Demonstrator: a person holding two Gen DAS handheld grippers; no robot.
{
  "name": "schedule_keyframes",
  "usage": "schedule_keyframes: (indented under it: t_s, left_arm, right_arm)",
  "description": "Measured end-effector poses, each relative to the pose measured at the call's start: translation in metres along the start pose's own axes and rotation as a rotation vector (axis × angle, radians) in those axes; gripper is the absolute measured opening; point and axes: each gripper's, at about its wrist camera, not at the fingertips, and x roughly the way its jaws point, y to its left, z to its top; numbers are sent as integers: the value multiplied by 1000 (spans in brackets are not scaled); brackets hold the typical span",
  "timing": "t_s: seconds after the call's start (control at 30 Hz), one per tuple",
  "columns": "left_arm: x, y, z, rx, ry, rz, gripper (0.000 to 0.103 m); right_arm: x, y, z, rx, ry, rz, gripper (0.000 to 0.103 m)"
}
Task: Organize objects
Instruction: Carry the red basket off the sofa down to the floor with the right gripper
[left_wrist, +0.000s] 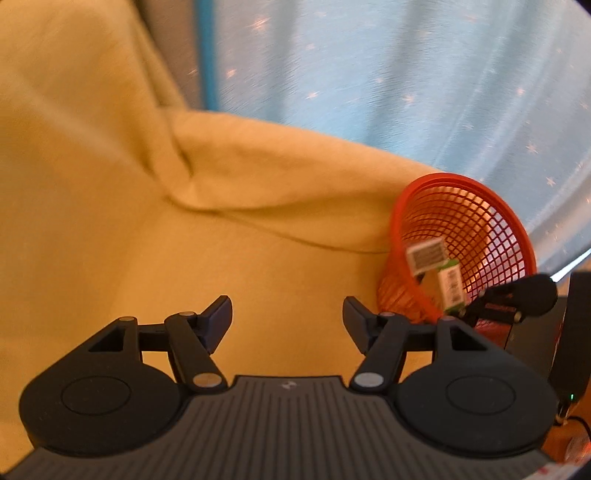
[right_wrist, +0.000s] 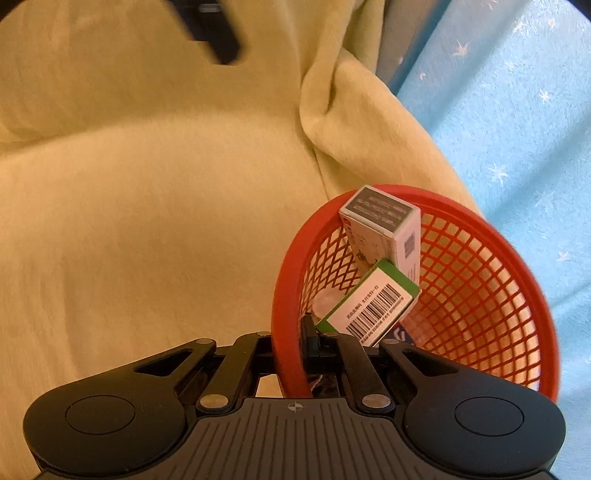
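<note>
The right gripper (right_wrist: 291, 343) is clamped on the near rim of the red mesh basket (right_wrist: 476, 295), which holds a white box (right_wrist: 384, 225) and a green-edged box (right_wrist: 369, 306) (barcode facing up), while the left gripper (left_wrist: 287, 325) hangs spread apart above the yellow blanket (left_wrist: 110, 184)

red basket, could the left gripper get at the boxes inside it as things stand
Probably yes. The left gripper is open and holds nothing, and the red mesh basket tilts its mouth toward it, boxes exposed. The right gripper, shut on the basket's near rim, crowds that side.
</note>
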Motion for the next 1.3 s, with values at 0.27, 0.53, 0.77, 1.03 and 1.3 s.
schedule_keyframes:
  t_s: [0.27,0.53,0.77,1.03,1.3]
  left_arm:
    - [-16,8,-28,-121,28,29,62]
    - [-33,2,-54,-174,56,36,63]
    - [-51,4,-80,-224,70,51,63]
    - [-76,-8,-105,-229,62,58,64]
    - [-98,-35,-125,-232,54,68,75]
  right_arm:
    - [-2,-8,-5,-65,62,7,1]
    - [-15,-5,-13,-180,101,36,2]
    - [-40,12,-25,-258,99,73,4]
    - [-80,39,-45,-320,100,97,4]
    - [-120,58,-67,-356,93,88,4]
